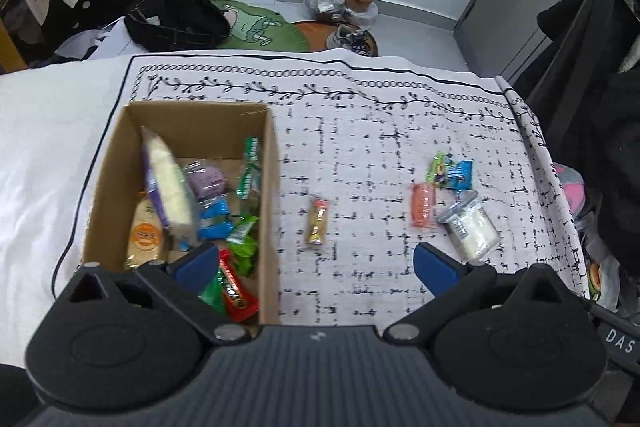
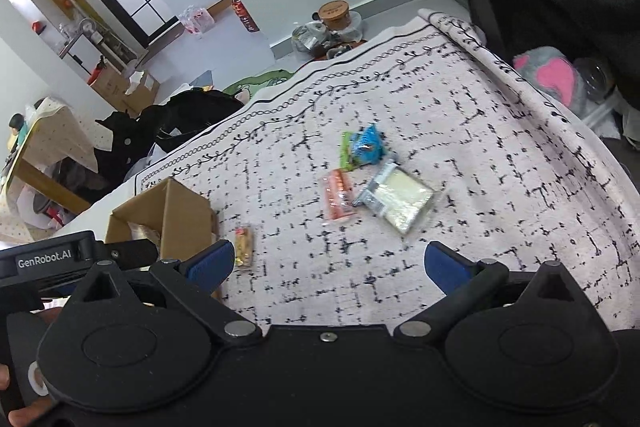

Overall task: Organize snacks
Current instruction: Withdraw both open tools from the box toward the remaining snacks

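A cardboard box (image 1: 272, 163) on the patterned cloth holds several wrapped snacks. On the cloth to its right lie a small yellow bar (image 1: 317, 221), an orange packet (image 1: 423, 205), a blue-and-green packet pair (image 1: 450, 171) and a clear pack of white crackers (image 1: 472, 227). My left gripper (image 1: 316, 263) is open, its left finger over the box's near corner, nothing held. From the right wrist I see the box (image 2: 180, 215), yellow bar (image 2: 245, 245), orange packet (image 2: 339, 195), blue packet (image 2: 366, 145) and cracker pack (image 2: 400, 199). My right gripper (image 2: 330, 263) stands open above bare cloth.
The cloth (image 1: 380, 115) covers a bed-like surface; its far edge drops to a floor with a black bag (image 1: 176, 15), a green mat (image 1: 260, 27) and shoes. A rolled cloth edge (image 2: 500, 67) and dark clothing border the right. The left tool's body (image 2: 48, 259) sits at the right view's left.
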`<state>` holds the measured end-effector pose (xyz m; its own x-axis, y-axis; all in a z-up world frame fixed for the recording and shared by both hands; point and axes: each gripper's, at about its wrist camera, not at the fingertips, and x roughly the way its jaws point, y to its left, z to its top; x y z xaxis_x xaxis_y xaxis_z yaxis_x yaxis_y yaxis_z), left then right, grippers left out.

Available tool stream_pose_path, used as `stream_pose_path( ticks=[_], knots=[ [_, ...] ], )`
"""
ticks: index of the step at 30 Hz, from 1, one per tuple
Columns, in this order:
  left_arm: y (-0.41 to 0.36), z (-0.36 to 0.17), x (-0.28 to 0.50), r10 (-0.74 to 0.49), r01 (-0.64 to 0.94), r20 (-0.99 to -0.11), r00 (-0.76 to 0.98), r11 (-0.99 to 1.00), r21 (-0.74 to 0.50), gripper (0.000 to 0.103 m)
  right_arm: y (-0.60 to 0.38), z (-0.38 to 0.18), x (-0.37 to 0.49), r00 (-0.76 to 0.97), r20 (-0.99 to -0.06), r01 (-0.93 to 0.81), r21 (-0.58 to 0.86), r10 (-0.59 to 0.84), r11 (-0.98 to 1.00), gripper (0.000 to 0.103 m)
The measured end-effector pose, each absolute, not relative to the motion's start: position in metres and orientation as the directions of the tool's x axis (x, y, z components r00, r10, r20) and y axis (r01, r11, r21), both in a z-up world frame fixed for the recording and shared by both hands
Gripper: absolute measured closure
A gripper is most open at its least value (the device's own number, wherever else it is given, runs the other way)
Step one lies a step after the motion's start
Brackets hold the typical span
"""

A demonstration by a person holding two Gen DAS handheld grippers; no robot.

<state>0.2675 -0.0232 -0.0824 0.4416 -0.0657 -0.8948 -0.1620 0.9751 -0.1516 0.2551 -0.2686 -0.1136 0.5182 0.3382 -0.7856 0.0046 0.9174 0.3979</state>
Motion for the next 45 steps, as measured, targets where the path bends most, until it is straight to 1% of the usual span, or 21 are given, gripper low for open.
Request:
stream_pose_path(
  ticks=[2,6,10,14,15,16,20,24,26,32,35,38,45],
  knots=[
    [-0.030,-0.084,0.270,-0.066,-0.154,-0.895,0.440,0.977,-0.148,0.000,-0.275,-0.117,0.257,0.518,-0.787,0.010,0.399,0.337,0.917,0.002],
    [-0.042,-0.088,0.274,-0.066,-0.137,-0.894,0.444,0.981,-0.141,0.000,-0.287,-0.124,0.260,0.508,-0.791,0.018,0.406,0.341,0.914,0.009],
    [-0.053,-0.094,0.280,-0.071,-0.119,-0.896,0.439,0.983,-0.137,0.001,-0.297,-0.131,0.265,0.502,-0.794,0.027,0.412,0.344,0.911,0.011],
    [-0.059,-0.101,0.287,-0.068,-0.110,-0.898,0.435,0.986,-0.128,0.003,-0.303,-0.139,0.272,0.495,-0.794,0.025,0.421,0.354,0.907,0.016],
    [-0.061,-0.103,0.289,-0.064,-0.108,-0.898,0.435,0.987,-0.123,0.003,-0.304,-0.141,0.273,0.493,-0.794,0.024,0.422,0.356,0.906,0.019],
    [-0.063,-0.104,0.290,-0.063,-0.104,-0.898,0.436,0.987,-0.119,0.004,-0.305,-0.143,0.275,0.492,-0.794,0.022,0.422,0.358,0.906,0.020],
    [-0.068,-0.116,0.299,-0.060,-0.099,-0.908,0.416,0.989,-0.111,0.018,-0.309,-0.151,0.281,0.493,-0.793,0.022,0.424,0.359,0.906,0.026],
    [-0.071,-0.130,0.307,-0.051,-0.108,-0.916,0.399,0.989,-0.102,0.029,-0.313,-0.160,0.290,0.484,-0.794,0.025,0.434,0.369,0.901,0.030],
    [-0.071,-0.138,0.312,-0.044,-0.116,-0.923,0.383,0.989,-0.095,0.038,-0.314,-0.165,0.296,0.476,-0.797,0.026,0.435,0.371,0.900,0.031],
    [-0.073,-0.159,0.326,-0.003,-0.129,-0.938,0.346,0.990,-0.051,0.051,-0.318,-0.177,0.308,0.464,-0.801,0.036,0.444,0.379,0.895,0.034],
    [-0.073,-0.169,0.332,0.024,-0.140,-0.944,0.329,0.990,-0.023,0.057,-0.319,-0.182,0.314,0.454,-0.803,0.034,0.448,0.385,0.894,0.035],
    [-0.073,-0.178,0.339,0.040,-0.152,-0.950,0.310,0.988,-0.008,0.060,-0.319,-0.187,0.319,0.445,-0.805,0.031,0.451,0.391,0.892,0.035],
    [-0.074,-0.195,0.352,0.065,-0.158,-0.958,0.281,0.987,0.020,0.061,-0.321,-0.195,0.333,0.442,-0.799,0.039,0.470,0.407,0.882,0.035]
  ],
)
